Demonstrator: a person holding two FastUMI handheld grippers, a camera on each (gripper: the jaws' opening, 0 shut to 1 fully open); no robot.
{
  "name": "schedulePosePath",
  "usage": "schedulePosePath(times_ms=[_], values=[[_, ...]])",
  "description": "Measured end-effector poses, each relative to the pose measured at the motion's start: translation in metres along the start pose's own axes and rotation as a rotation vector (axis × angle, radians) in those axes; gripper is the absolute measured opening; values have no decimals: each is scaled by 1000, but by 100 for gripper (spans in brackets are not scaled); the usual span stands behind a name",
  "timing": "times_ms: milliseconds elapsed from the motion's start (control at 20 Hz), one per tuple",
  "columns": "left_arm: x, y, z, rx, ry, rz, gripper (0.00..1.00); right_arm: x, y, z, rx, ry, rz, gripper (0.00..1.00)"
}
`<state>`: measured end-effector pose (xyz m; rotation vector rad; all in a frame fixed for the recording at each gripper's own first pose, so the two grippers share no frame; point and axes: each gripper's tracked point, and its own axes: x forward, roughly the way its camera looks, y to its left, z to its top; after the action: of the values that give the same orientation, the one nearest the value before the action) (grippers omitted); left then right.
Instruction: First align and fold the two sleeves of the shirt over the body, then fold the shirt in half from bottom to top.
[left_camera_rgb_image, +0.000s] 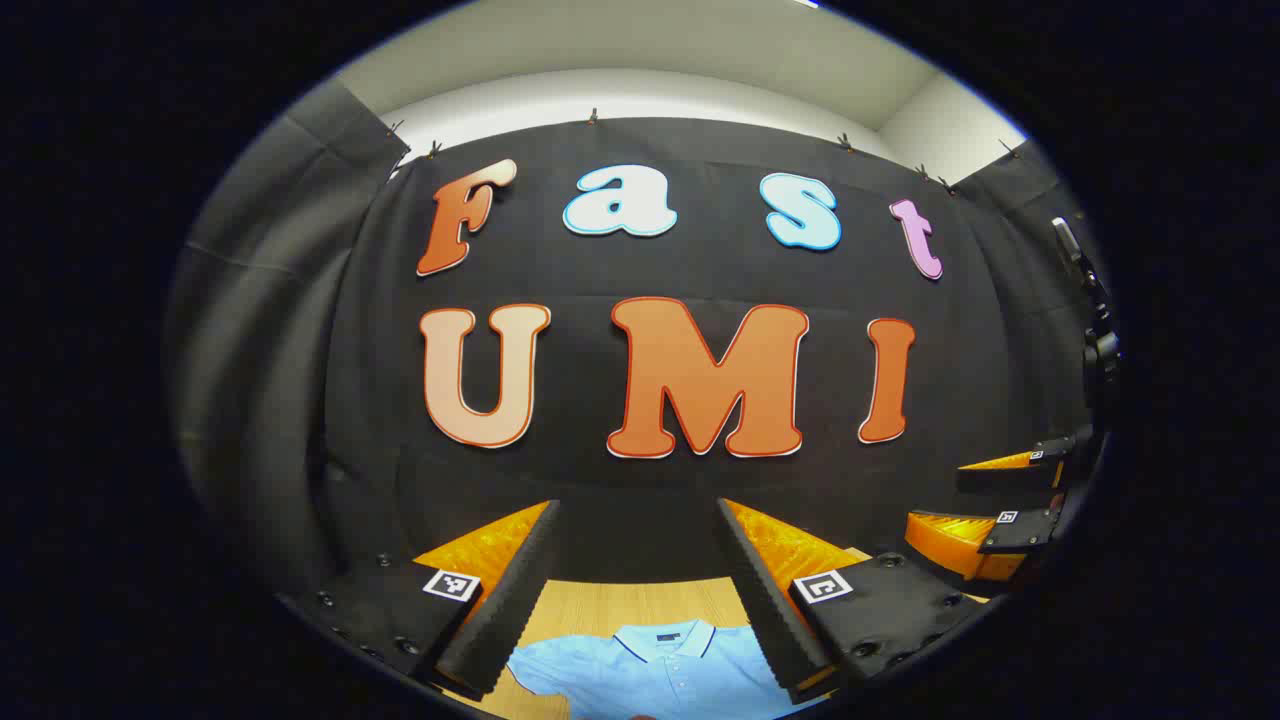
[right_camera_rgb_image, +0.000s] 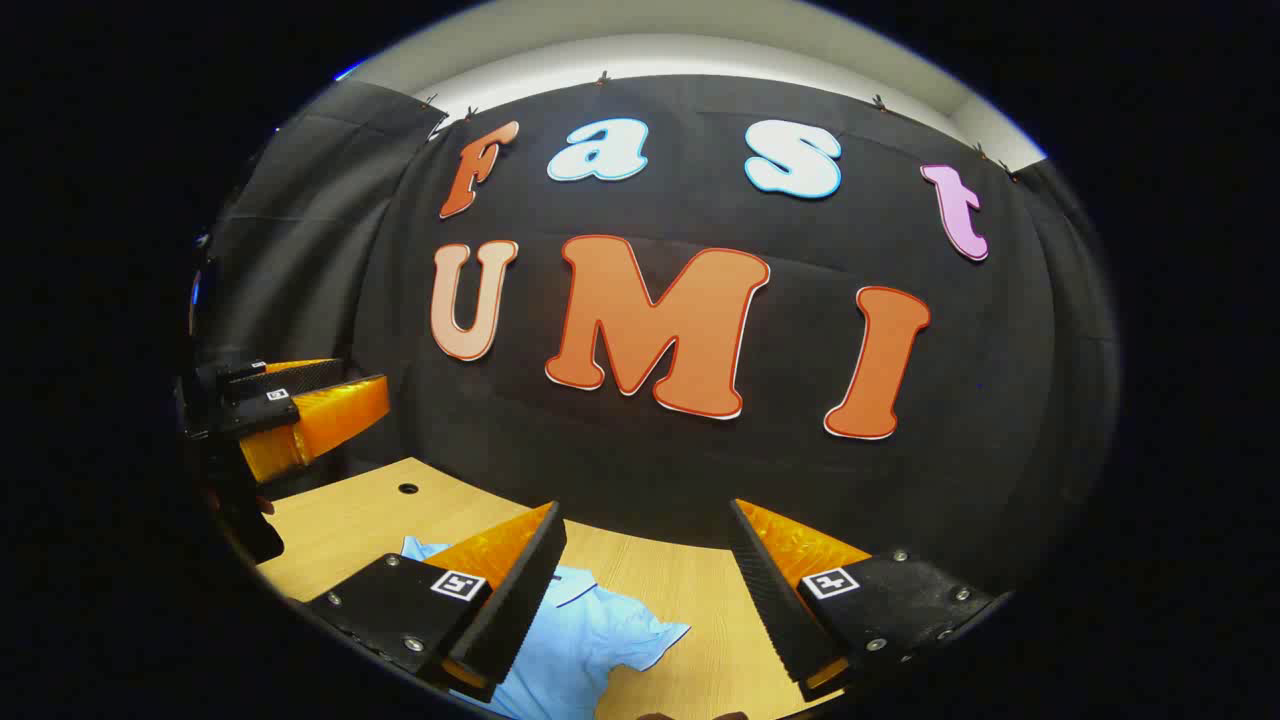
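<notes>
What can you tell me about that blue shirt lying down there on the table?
The shirt is a light blue polo with a darker line along the edge of its collar and a short buttoned opening below it. It looks like soft knit cloth. It lies flat and unfolded on the wooden table, collar toward the back wall, one short sleeve spread out to the side. Neither gripper touches it; both hang open above.

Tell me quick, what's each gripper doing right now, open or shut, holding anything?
Left gripper: open, empty, held above the light blue shirt.
Right gripper: open, empty, above the shirt's sleeve.
</notes>
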<state>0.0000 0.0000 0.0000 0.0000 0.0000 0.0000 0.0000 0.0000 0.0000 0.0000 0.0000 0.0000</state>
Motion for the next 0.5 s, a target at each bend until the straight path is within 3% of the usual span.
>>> schedulePosePath(times_ms=[250, 300, 500], values=[[-5, -10, 18, 5, -62, -58, 100, 0, -9, 0, 45, 1, -57, 99], [-9, -10, 20, 3, -66, -71, 96, -2, -8, -2, 55, 10, -55, 99], [-20, -6, 15, -26, -62, -95, 95, -9, -14, -13, 60, 37, -95, 99]])
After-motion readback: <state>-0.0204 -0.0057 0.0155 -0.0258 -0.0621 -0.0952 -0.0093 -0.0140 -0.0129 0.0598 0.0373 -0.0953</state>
